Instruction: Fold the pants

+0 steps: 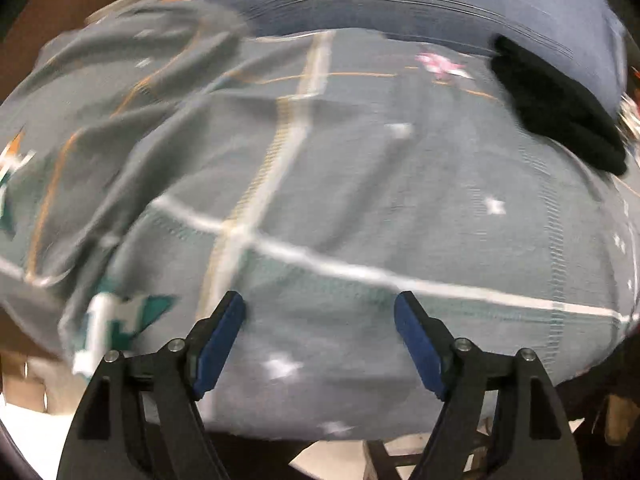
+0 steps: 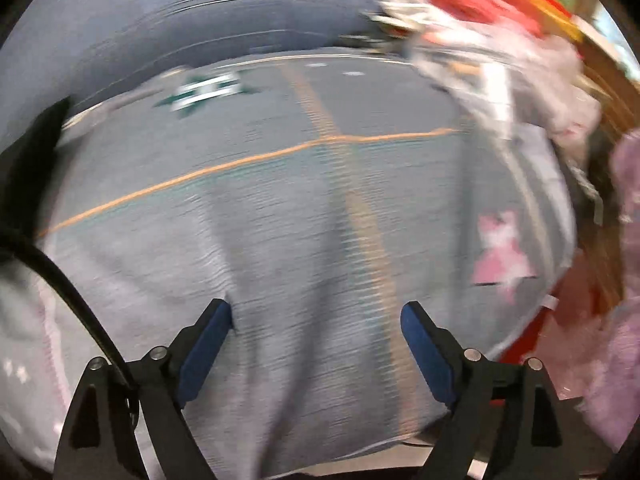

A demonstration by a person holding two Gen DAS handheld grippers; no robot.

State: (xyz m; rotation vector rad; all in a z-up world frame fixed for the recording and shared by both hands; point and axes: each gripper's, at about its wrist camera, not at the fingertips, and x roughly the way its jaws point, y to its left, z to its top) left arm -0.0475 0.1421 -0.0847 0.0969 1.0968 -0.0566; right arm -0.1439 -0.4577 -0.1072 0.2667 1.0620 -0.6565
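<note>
While the grey pants [image 1: 360, 184] lie spread, left gripper [image 1: 320, 308] and right gripper [image 2: 316, 316] hover wide apart, gripping nothing

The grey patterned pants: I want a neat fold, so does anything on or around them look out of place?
Yes. A black cloth item lies on the far right part of the grey patterned pants, and the pants' left side is bunched into ridges rather than flat. In the right wrist view, other laundry crowds their right edge. Motion blur hides finer detail.
</note>
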